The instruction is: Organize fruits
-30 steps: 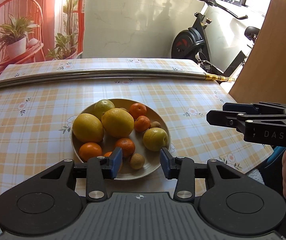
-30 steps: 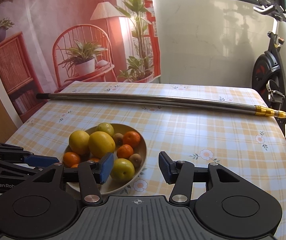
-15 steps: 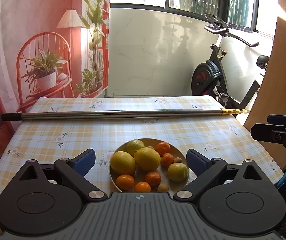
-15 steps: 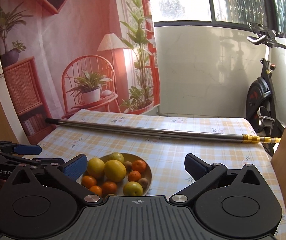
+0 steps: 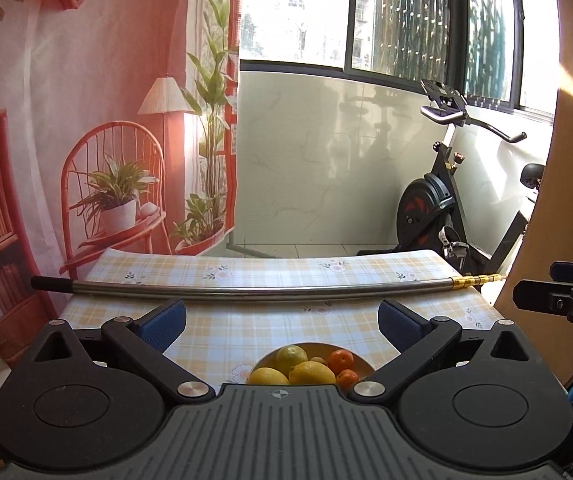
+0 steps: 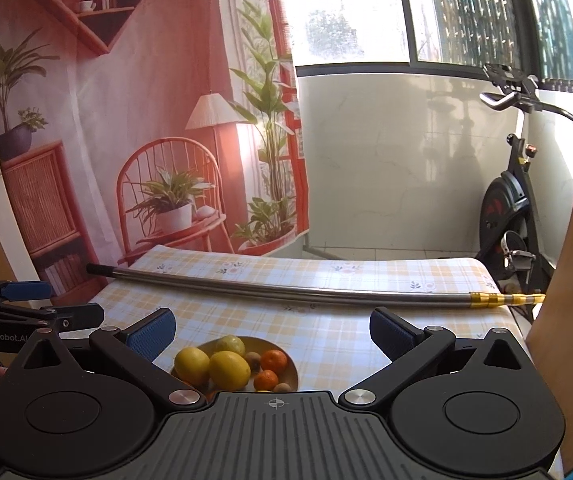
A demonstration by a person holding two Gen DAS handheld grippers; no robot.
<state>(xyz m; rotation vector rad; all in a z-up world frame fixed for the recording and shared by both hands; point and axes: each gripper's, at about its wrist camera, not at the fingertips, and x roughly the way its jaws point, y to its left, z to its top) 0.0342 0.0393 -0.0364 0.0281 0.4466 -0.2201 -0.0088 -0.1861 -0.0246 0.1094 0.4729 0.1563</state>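
Both grippers hang above the near edge of the table [image 6: 366, 280], each spread wide and grasping nothing. The left gripper [image 5: 282, 322] has its jaws opening, with only air and checked tablecloth between the blue pads. The right gripper [image 6: 272, 328] is fully released too; between its pads lies bare cloth.

The fruit sits heaped in a shallow bowl [image 6: 288, 368] near the table's front edge. From the left camera it lies at six o'clock, half hidden by the gripper's body; from the right camera it sits nearer seven. In it are two large lemons [image 6: 229, 369], a greenish one behind, some small oranges [image 6: 273, 361] (mandarins, perhaps) and a brown kiwi [image 6: 253, 358].

Farther back, towards twelve o'clock, a long metal pole [image 6: 286, 289] lies across the table. An exercise bike [image 5: 438, 204] stands beyond at two o'clock.
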